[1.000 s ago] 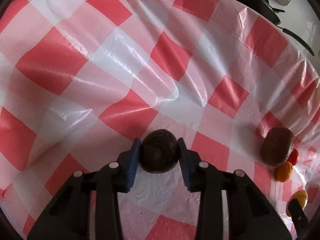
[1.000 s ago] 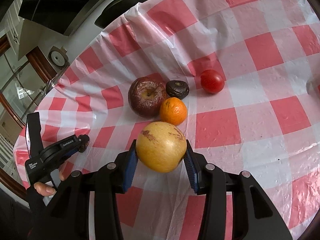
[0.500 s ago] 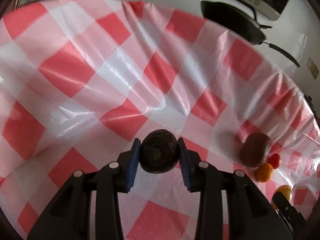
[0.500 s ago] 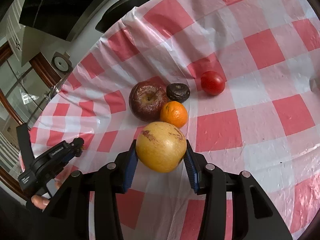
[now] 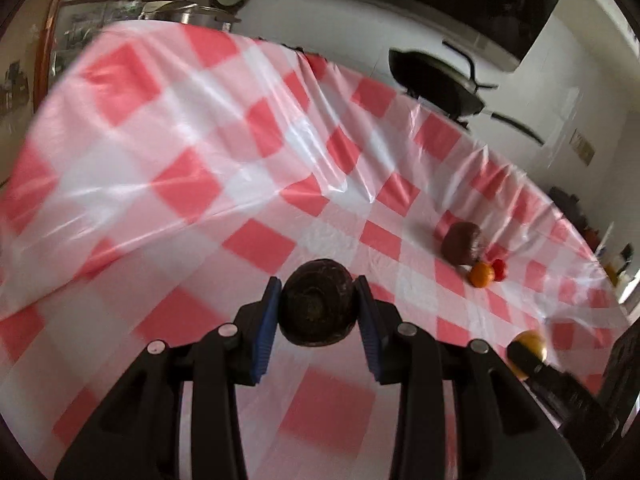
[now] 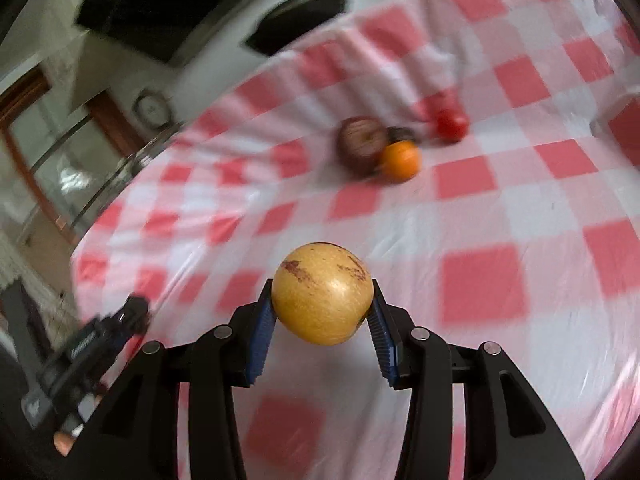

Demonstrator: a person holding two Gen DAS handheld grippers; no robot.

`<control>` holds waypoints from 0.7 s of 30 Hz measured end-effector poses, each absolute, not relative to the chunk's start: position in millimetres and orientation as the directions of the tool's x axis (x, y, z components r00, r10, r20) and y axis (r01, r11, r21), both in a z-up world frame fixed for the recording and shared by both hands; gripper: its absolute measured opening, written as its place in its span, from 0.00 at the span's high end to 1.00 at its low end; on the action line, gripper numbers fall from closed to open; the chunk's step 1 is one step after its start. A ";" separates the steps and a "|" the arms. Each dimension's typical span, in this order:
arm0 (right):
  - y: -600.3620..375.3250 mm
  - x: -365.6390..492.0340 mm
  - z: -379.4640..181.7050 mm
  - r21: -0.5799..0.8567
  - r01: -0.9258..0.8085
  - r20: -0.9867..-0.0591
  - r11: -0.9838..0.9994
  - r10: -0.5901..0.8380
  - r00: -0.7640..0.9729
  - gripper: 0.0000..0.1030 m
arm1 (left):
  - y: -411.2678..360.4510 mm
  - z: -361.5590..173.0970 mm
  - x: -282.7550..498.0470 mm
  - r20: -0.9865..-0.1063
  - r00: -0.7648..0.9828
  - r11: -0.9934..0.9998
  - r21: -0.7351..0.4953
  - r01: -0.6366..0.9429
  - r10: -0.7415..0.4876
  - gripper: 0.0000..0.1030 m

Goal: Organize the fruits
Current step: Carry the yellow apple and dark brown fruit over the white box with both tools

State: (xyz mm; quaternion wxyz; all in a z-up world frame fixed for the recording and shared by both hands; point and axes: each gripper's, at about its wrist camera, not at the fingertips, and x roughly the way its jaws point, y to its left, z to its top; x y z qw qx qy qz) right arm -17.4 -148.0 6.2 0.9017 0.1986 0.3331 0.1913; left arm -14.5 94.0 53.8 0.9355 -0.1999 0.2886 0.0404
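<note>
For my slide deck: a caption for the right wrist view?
Right gripper holds a yellow apple above the checked tablecloth; more fruit lies beyond.

The left gripper (image 5: 318, 312) is a matte black plastic frame of two broad arms that narrow toward the front, each arm carrying two round silver screw heads set in a row behind the fingers (image 5: 266, 326), which are lined with ribbed blue pads on their inner faces. The right gripper (image 6: 322, 312) is built the same way: black angular arms, four silver screw heads in a row behind its fingers (image 6: 382, 338), and ribbed blue pads on them. Seen from the right wrist camera, the left gripper's black side bears small white lettering, too blurred to read.
</note>
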 end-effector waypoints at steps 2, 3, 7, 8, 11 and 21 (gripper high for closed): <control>-126.2 -46.3 9.0 0.468 -0.268 -0.520 0.842 0.508 0.687 0.57 | 99.8 57.9 -44.6 -0.535 0.844 0.930 -0.319 -0.182 -0.019 0.64; -115.6 -59.2 9.3 0.459 -0.294 -0.522 0.838 0.523 0.674 0.57 | 103.0 59.3 -58.6 -0.533 0.846 0.938 -0.299 -0.177 -0.010 0.64; -71.8 -98.6 6.3 0.432 -0.388 -0.548 0.814 0.578 0.604 0.57 | 127.2 60.9 -111.6 -0.531 0.847 0.950 -0.261 -0.170 0.005 0.64; -61.0 -106.1 6.0 0.424 -0.412 -0.552 0.806 0.591 0.588 0.57 | 133.1 60.5 -120.3 -0.531 0.847 0.952 -0.253 -0.174 0.014 0.64; -33.5 -123.4 7.9 0.386 -0.478 -0.564 0.789 0.612 0.554 0.57 | 160.5 55.3 -153.8 -0.535 0.843 0.948 -0.240 -0.210 0.052 0.64; 41.4 -177.8 7.9 0.299 -0.662 -0.604 0.688 0.673 0.427 0.57 | 235.8 38.4 -233.5 -0.570 0.801 0.923 -0.182 -0.339 0.182 0.64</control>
